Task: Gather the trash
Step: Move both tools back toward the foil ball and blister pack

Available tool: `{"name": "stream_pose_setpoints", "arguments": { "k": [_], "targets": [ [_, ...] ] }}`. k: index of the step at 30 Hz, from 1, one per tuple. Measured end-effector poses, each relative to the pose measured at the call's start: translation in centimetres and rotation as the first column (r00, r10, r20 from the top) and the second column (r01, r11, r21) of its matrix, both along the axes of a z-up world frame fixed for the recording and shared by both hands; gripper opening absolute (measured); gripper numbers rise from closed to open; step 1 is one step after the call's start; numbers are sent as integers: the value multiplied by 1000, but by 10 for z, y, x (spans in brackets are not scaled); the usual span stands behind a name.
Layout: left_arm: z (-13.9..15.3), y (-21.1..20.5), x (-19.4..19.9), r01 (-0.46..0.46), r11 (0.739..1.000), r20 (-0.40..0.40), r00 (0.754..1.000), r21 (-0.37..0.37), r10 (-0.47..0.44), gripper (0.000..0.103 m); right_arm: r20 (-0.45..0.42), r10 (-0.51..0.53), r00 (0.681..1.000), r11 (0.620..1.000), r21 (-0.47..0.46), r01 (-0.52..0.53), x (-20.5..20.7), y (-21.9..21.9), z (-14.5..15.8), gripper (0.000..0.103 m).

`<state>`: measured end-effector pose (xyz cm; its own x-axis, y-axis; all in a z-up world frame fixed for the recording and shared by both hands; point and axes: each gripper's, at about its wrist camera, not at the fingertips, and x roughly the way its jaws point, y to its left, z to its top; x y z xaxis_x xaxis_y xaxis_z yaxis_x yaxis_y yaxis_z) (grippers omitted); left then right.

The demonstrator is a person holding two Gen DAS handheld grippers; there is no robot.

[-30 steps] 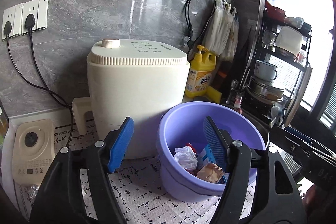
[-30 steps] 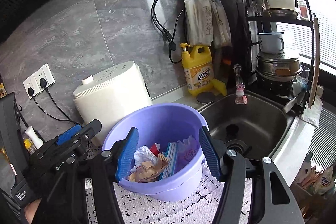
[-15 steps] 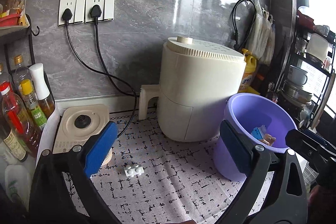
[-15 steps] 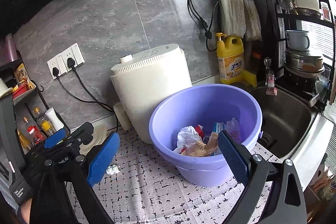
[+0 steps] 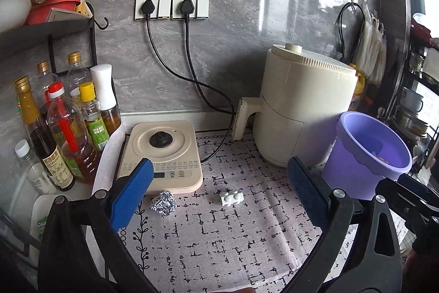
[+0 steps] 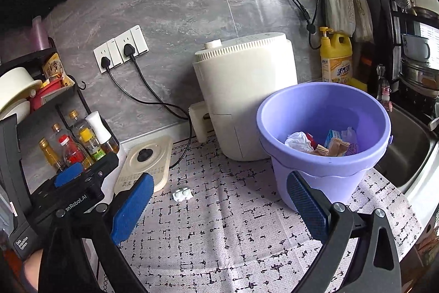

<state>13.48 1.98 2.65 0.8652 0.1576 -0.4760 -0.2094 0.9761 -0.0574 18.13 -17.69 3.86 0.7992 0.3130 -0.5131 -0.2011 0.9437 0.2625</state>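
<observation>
**Both grippers spread wide over the mat**

The left hand-held gripper [image 5: 219,197] gapes empty above a foil ball [image 5: 163,206] and white brick [image 5: 232,198] on the tabletop [image 5: 233,243]. The right hand-held gripper [image 6: 219,203], equally wide, flanks the purple bucket [image 6: 323,161] of trash near the sink edge [image 6: 419,183].

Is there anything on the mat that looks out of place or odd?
Yes. A crumpled foil ball lies loose on the mat in front of the cooker base, and a small white brick lies beside it. Both are outside the purple bucket.

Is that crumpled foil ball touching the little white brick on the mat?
Apart. The left wrist view shows bare mat between the foil ball and white brick.
</observation>
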Motion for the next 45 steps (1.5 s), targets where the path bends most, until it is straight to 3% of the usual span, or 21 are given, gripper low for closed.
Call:
{"name": "stream_pose_setpoints", "arguments": {
  "k": [18, 35, 38, 45],
  "targets": [
    [-27, 39, -25, -95, 995, -53, 994, -20, 93, 97, -37, 120, 992, 991, -50, -122, -13, 51, -18, 95],
    [-75, 54, 10, -173, 981, -133, 978, -88, 161, 97, -105, 209, 972, 969, -111, -220, 23, 69, -47, 94],
    [-82, 55, 19, -183, 979, -142, 975, -93, 169, 96, -125, 228, 966, 962, -122, -243, 36, 72, -54, 90],
    [-100, 68, 37, -210, 972, -182, 965, -109, 188, 79, -169, 269, 948, 948, -129, -292, 63, 80, -72, 84]
  ]
}}
